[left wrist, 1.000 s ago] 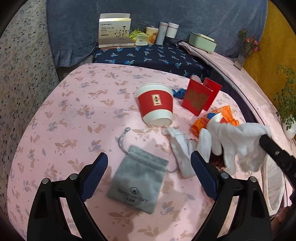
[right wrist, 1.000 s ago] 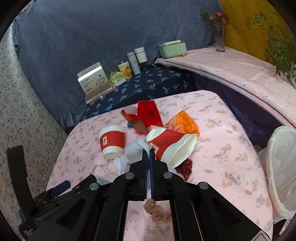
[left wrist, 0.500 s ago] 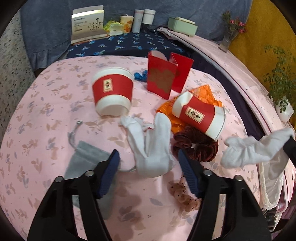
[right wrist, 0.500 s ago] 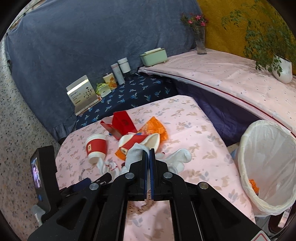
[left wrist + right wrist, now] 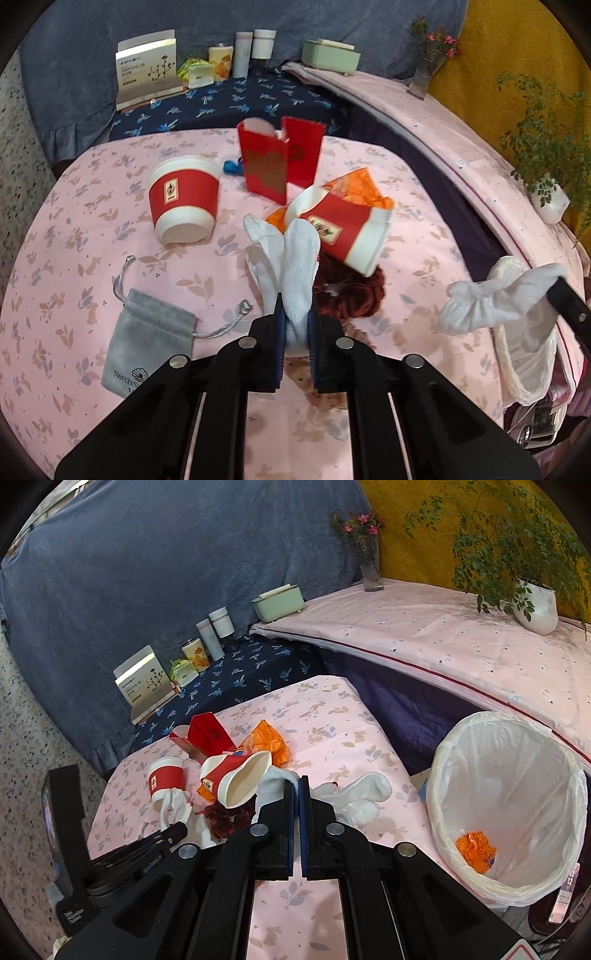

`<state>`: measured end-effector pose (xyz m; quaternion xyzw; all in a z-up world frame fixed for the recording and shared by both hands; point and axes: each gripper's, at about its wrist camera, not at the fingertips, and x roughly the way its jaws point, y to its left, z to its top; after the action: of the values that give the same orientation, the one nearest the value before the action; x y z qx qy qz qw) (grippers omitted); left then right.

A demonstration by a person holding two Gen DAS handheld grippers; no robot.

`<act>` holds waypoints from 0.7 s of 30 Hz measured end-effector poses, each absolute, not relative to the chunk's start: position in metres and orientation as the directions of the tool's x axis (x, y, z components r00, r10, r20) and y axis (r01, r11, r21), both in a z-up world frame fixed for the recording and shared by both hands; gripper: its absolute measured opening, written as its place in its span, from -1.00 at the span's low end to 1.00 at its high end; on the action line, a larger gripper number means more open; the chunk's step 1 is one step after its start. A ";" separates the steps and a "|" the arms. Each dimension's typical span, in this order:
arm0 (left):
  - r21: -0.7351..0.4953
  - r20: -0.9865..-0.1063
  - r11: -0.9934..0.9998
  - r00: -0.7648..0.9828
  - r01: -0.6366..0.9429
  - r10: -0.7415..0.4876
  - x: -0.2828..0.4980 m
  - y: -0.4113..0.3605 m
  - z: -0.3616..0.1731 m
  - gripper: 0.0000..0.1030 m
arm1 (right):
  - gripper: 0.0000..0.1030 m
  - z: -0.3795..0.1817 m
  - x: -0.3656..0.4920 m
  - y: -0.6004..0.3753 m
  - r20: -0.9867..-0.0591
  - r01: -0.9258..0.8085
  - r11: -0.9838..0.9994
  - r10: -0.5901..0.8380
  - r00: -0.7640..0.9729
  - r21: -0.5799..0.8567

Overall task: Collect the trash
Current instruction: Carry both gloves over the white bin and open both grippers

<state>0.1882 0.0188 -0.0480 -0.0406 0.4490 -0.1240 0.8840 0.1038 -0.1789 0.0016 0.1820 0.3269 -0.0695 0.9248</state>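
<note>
Two white knit socks: the left gripper (image 5: 295, 325) has just been closing and now pinches one sock (image 5: 297, 266) rising off the pink floral worktop (image 5: 92, 229), while the right gripper (image 5: 297, 790), shut tight, holds the other sock (image 5: 364, 794) beside the plastic-lined bin (image 5: 509, 797). Two red-banded paper cups lie on the worktop, one upside down (image 5: 183, 199), one on its side (image 5: 343, 229), near two red envelopes (image 5: 280, 162), a crinkled orange wrapper (image 5: 362, 188), a maroon scrunchie (image 5: 351, 295) and one grey drawstring pouch (image 5: 147, 343).

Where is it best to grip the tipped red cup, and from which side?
Probably the rim of the tipped cup. It lies on its side and its open mouth faces the bin, so one finger could go inside from that side and the other over the wall.
</note>
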 end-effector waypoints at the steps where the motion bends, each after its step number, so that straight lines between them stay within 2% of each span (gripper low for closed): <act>1: -0.186 -0.778 0.963 0.569 0.193 -0.264 0.186 0.014 -0.043 -0.81 | -0.95 0.002 0.102 -0.180 -0.628 0.249 0.924 -0.011 0.778 0.292; 21: -0.162 -0.714 0.885 0.567 0.437 -0.411 0.127 -0.108 0.009 -0.81 | -0.95 0.019 0.036 -0.258 -0.585 0.374 0.873 -0.135 0.800 0.311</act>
<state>0.1266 -0.1081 0.0091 0.0164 0.3987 -0.2396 0.8851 0.0356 -0.2584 0.0186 0.2106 0.2848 -0.1376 0.9250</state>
